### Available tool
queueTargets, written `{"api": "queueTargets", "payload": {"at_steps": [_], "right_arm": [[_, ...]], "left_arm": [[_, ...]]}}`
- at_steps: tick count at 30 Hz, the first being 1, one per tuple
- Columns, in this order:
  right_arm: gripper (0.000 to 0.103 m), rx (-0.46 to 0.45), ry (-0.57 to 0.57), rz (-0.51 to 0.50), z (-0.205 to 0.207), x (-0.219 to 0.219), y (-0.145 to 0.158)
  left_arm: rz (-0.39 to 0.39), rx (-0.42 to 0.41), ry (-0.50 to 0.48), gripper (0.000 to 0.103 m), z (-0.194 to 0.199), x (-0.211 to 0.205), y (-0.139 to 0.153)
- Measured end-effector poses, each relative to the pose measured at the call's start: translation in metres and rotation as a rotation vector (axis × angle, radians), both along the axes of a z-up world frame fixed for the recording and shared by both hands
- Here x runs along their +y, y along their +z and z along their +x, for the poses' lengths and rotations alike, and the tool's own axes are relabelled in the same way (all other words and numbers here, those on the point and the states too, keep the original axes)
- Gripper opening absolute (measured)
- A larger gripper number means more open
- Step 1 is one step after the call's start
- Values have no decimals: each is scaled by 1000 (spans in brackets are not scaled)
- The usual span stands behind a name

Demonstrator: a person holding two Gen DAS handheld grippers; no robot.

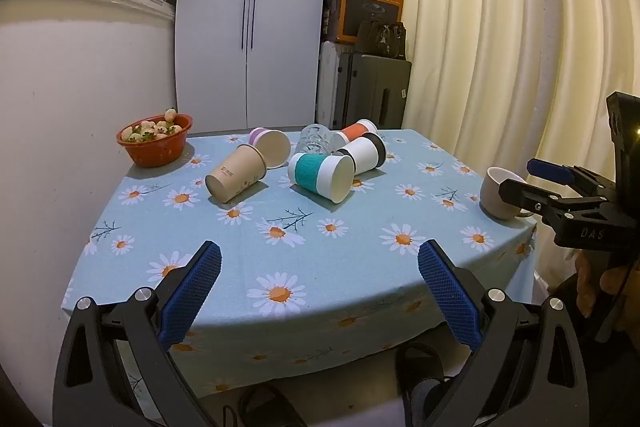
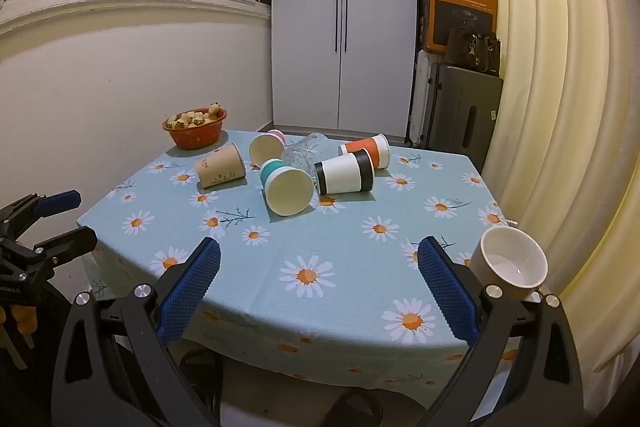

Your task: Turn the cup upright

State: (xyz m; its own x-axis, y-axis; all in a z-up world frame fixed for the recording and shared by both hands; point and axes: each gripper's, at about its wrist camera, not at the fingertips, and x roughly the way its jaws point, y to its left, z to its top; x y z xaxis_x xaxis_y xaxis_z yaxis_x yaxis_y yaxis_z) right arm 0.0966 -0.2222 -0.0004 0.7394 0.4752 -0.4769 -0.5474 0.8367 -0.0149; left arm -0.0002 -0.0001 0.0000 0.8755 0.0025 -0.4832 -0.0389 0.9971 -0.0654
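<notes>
A red bowl point(image 2: 195, 131) of fruit is sitting at the far left of the tabletop point(image 2: 256, 267), which is wearing a blue daisy cloth. Paper cups are lying toppled mid-table: kraft cup point(image 2: 221, 167), teal cup point(image 2: 286, 187), black-banded cup point(image 2: 346, 173). A beige mug point(image 2: 508, 263) is standing upright at the right edge. Left claw point(image 1: 320, 291) and right claw point(image 2: 320, 287) are hovering open, empty. White cupboard point(image 2: 344, 19) and curtain point(image 2: 560, 87) are standing behind.

A red bowl point(image 1: 154, 143) of pale strawberries sits at the table's far left corner on a blue daisy-print tablecloth point(image 1: 320, 239). Behind stand a white wardrobe point(image 2: 344, 23), a grey suitcase point(image 2: 460, 115) bearing an orange box point(image 2: 460, 11), and cream curtains point(image 2: 560, 67)
</notes>
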Motion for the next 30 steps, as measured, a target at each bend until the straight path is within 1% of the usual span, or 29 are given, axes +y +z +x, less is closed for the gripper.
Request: {"api": "queueTargets", "payload": {"at_steps": [30], "right_arm": [[98,17,4,-17,1,5,-3]], "left_arm": [[1,3,0,96,-1,-2,1]]}}
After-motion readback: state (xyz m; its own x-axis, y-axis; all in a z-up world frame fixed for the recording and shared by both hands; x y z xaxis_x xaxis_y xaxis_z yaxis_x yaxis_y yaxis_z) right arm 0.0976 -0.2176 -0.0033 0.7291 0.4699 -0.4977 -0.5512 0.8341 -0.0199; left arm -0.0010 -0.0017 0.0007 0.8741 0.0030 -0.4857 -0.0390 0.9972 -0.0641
